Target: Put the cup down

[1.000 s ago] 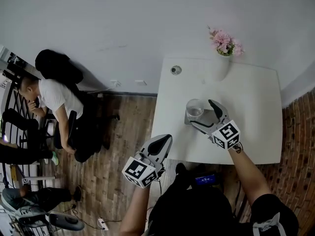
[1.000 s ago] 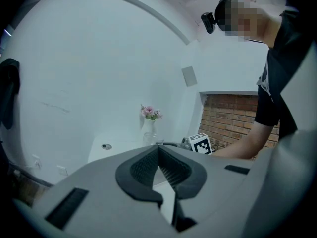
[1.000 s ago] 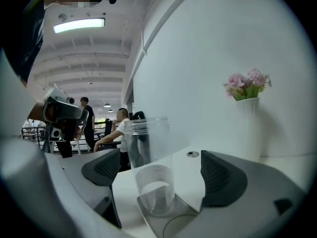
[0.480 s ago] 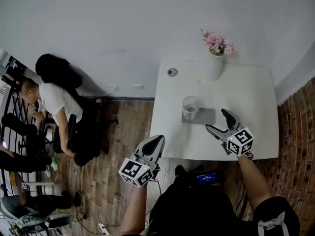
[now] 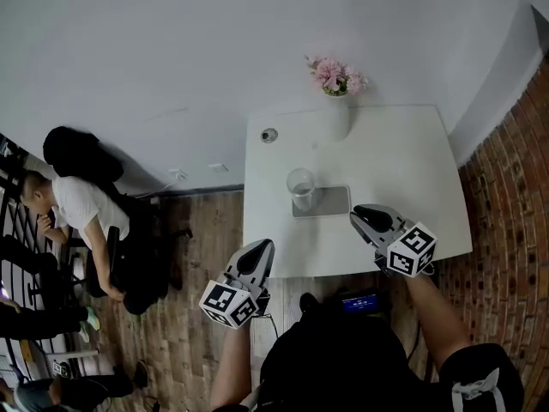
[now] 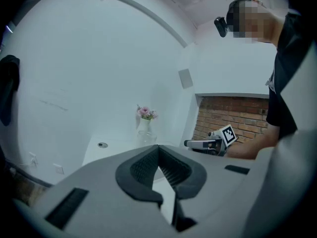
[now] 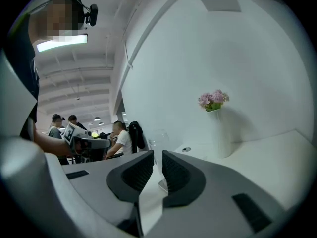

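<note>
The cup (image 5: pixel 301 184) stands upright on the left end of a gray mat (image 5: pixel 333 202), in the middle of the white table (image 5: pixel 412 153). A second ago the right gripper (image 5: pixel 357 216) had its jaws wide around the cup. Now it has drawn back to the table's near edge, well apart from the cup. Its fingers are closing to a narrow gap, and nothing is between them. The right gripper view shows the cup only in the distance beyond that gap. The left gripper (image 5: pixel 263 247) stays off the table's near left corner, over the wooden floor (image 5: pixel 180 333). Its fingers meet at the tips and hold nothing, as before. A white vase (image 5: pixel 335 120) of pink flowers stands at the table's far edge, behind the cup.
</note>
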The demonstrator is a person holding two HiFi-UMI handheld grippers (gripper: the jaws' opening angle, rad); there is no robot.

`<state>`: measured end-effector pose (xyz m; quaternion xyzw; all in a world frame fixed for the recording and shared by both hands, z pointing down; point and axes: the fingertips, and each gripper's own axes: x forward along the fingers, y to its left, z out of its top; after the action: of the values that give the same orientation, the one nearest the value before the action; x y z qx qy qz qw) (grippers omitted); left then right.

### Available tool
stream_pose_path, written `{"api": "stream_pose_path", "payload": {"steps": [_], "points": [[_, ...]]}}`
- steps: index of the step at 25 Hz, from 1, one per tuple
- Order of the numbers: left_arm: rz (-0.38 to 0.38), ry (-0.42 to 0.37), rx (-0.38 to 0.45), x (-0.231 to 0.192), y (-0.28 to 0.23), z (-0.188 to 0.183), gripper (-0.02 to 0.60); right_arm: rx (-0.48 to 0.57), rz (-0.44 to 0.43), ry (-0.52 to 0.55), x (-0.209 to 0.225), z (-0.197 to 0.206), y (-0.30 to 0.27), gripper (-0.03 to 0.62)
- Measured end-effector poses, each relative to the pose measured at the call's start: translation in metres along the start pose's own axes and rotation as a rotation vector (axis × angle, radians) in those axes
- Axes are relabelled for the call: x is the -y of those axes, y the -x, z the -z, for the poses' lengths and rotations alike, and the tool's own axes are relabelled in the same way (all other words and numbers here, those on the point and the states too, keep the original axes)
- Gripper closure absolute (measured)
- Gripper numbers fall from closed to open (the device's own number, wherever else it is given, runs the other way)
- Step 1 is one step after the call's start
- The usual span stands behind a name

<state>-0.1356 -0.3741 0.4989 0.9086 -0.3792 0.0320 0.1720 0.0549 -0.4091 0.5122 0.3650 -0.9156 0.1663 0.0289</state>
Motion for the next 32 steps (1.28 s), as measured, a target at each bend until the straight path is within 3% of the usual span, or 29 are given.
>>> {"api": "stream_pose_path", "payload": {"steps": [7, 16, 22, 26, 32], "points": [[0.066, -0.008, 0.022, 0.019, -0.022, -0.007, 0.574, -0.023, -0.052, -0.087, -0.026, -0.016, 0.007, 0.579], [0.135, 0.017, 0.119, 0.038, -0.015, -0.019, 0.574, -0.048, -0.129, -0.071, -0.087, -0.020, 0.008, 0.580], [0.228, -0.020, 0.119, 0.059, -0.010, -0.024, 0.574, -0.036, -0.098, -0.102, -0.081, -0.018, 0.010, 0.582], [0.219, 0.027, 0.150, 0.054, -0.007, -0.027, 0.574, -0.010, -0.083, -0.128, -0.076, -0.024, 0.008, 0.582], [0.220, 0.025, 0.136, 0.057, -0.006, -0.023, 0.574, -0.021, -0.079, -0.124, -0.079, -0.019, 0.006, 0.582]]}}
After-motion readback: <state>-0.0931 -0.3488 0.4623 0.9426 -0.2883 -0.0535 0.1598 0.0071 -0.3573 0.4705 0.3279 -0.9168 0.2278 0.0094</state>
